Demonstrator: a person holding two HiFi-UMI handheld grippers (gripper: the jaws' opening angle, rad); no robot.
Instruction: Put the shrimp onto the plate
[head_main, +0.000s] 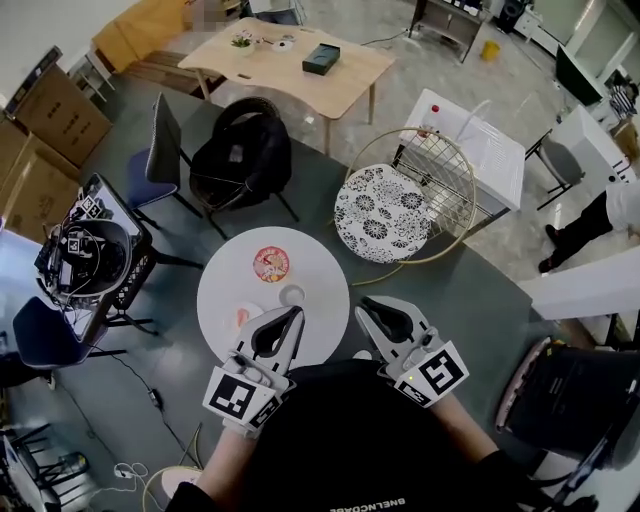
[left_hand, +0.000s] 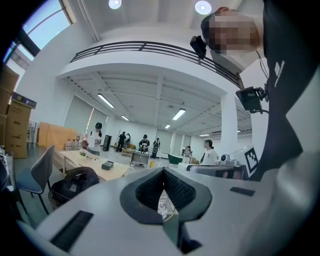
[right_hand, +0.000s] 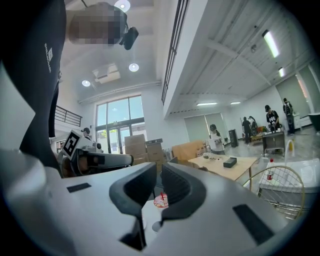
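A round white table (head_main: 225, 290) stands in front of me. On it lies a plate (head_main: 271, 264) with a red pattern, which also shows in the right gripper view as the plate (right_hand: 160, 201) between the jaws. A small pinkish shrimp (head_main: 243, 316) lies near the table's front left. My left gripper (head_main: 294, 316) hovers over the table's front edge, right of the shrimp, shut and empty; its tips meet in the left gripper (left_hand: 163, 171). My right gripper (head_main: 364, 308) hangs just off the table's right edge; the right gripper (right_hand: 157, 172) holds nothing and a thin gap shows between its jaws.
A small white cup (head_main: 292, 295) stands mid-table. Beyond the table are a gold wire chair with a patterned cushion (head_main: 380, 212), a black bag on a chair (head_main: 240, 155), a wooden table (head_main: 290, 62) and a white cart (head_main: 470, 150). A stand with gear (head_main: 90, 255) is at left.
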